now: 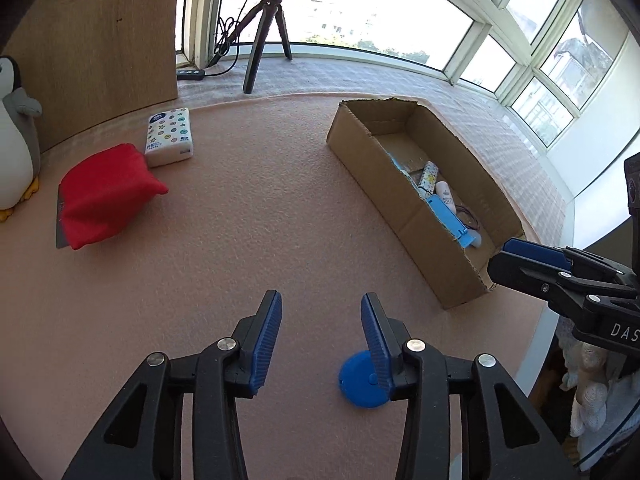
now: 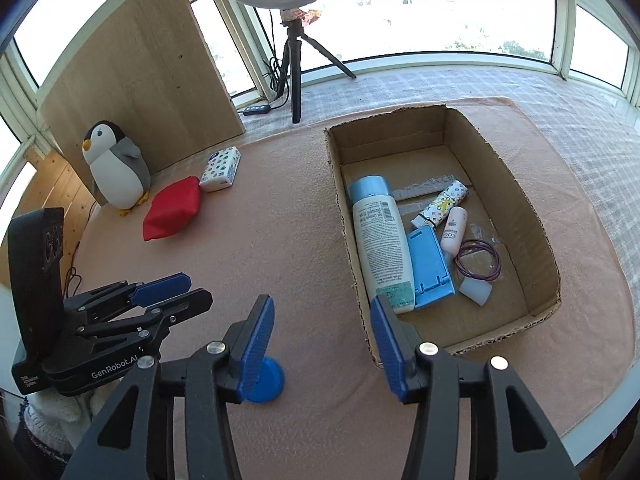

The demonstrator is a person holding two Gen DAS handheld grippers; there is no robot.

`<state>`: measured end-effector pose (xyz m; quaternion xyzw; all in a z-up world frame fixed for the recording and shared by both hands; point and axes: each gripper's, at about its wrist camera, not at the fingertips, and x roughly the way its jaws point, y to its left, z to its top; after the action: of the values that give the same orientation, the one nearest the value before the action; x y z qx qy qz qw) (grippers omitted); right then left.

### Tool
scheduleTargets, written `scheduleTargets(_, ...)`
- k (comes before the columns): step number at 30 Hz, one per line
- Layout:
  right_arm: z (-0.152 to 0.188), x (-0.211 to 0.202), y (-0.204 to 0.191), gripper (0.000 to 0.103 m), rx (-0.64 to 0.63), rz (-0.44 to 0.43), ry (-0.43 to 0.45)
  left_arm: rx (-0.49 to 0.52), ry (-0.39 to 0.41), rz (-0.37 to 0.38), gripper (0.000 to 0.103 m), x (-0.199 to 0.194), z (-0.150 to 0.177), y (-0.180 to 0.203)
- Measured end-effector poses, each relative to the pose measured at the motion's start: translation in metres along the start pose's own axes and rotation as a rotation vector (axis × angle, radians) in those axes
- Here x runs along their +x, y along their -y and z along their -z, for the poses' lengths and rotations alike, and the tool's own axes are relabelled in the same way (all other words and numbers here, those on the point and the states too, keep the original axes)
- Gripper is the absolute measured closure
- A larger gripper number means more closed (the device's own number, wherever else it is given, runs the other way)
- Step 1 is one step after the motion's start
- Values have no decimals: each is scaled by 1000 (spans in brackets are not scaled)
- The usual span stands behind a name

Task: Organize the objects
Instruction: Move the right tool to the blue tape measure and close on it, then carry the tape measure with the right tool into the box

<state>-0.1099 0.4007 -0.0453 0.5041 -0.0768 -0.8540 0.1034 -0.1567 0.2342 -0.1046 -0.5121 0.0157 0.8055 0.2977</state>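
Observation:
A cardboard box (image 2: 536,216) stands on the pink mat and holds a white bottle with a blue cap (image 2: 380,240), a blue stand (image 2: 430,268), small tubes and purple hair ties (image 2: 478,265). It also shows in the left wrist view (image 1: 384,196). A round blue disc (image 1: 356,380) lies on the mat beside my left gripper's right finger; it shows behind my right gripper's left finger (image 2: 266,384). My left gripper (image 1: 321,332) is open and empty above the mat. My right gripper (image 2: 322,336) is open and empty at the box's near corner.
A red pouch (image 1: 106,194), a tissue pack (image 1: 169,137) and a plush penguin (image 2: 116,164) sit at the mat's far left by a wooden board (image 2: 136,64). A tripod (image 2: 294,60) with a ring light stands on the window ledge. The mat's near-right edge drops off.

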Motion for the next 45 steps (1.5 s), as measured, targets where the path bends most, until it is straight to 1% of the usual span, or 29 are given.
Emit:
scheduleTargets(1,4,1,-6,54,-9,-5,-8,5,-5,-4,51,-1,6,-2)
scheduleTargets(4,18,7,-18,50,-22,-9,-34,16,-18,-9,45,-4,22,-7)
scheduleTargets(9,42,23,-26,49,4,-32,-99,49,-58,7,37,0,49,-3)
scheduleTargets(12,54,35,-27,49,18,-30,-133,62,-91,21,37,6,64,2)
scheduleTargets(15,61,46,-27,49,34,-22,-159,55,-112,41,37,13,72,4)
scheduleTargets(18,66,53,-24,49,61,-45,-184,73,-120,50,37,17,79,9)
scheduleTargets(25,67,67,-24,49,86,-62,-219,78,-125,81,38,26,78,14)
scheduleTargets(26,67,69,-24,49,89,-65,-223,79,-127,85,38,27,78,15)
scheduleTargets(29,65,75,-24,49,99,-68,-241,87,-128,83,45,30,79,17)
scheduleTargets(31,64,78,-24,49,98,-67,-250,89,-128,85,53,32,78,18)
scheduleTargets(33,64,79,-26,50,89,-68,-255,93,-132,88,55,35,77,22)
scheduleTargets(40,62,86,-29,61,72,-72,-284,115,-146,107,63,42,75,27)
scheduleTargets(45,60,88,-30,66,63,-82,-295,123,-151,123,67,45,72,33)
